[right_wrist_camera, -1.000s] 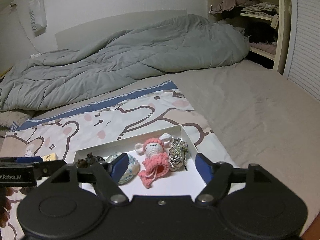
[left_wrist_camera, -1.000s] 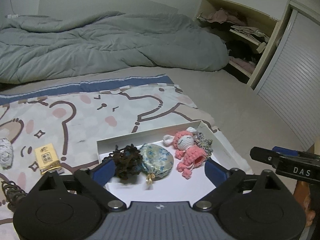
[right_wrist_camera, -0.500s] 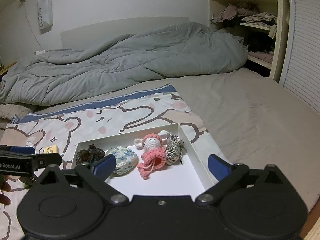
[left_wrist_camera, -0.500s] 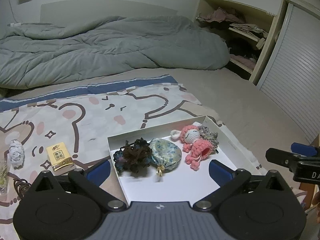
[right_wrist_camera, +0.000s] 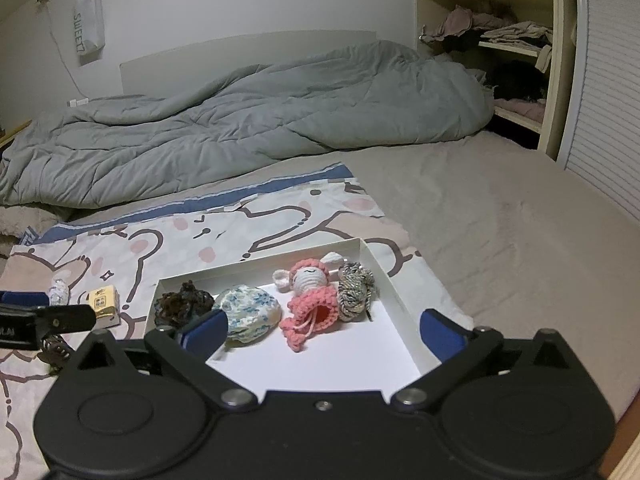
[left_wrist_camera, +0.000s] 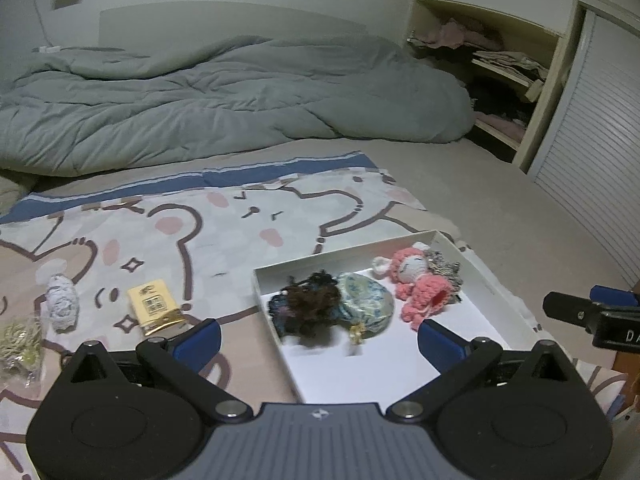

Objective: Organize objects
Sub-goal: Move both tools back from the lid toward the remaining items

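A: Lying in the white box (right_wrist_camera: 394,286) are 4 things: dark tuft (right_wrist_camera: 182,306), floral pouch (right_wrist_camera: 250,314), pink doll (right_wrist_camera: 310,300), yarn knot (right_wrist_camera: 354,290).

B: Outside, a yellow packet (left_wrist_camera: 154,306) and perhaps a wrapped bundle (left_wrist_camera: 60,302) are seen. Left gripper (left_wrist_camera: 318,338) and right gripper (right_wrist_camera: 324,328) are spread wide, nothing held.

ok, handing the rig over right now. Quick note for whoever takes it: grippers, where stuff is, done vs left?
Left gripper: open, nothing held, above the box's left edge.
Right gripper: open, empty, above the box.
In the white box, left to right: dark scrunchie, blue floral pouch, pink crochet doll, twisted yarn bundle.
On the cartoon blanket, left of the box: yellow packet, small white wrapped item, a bag of pale bands at the edge.
Done: four items boxed.
Left: likely those loose ones.
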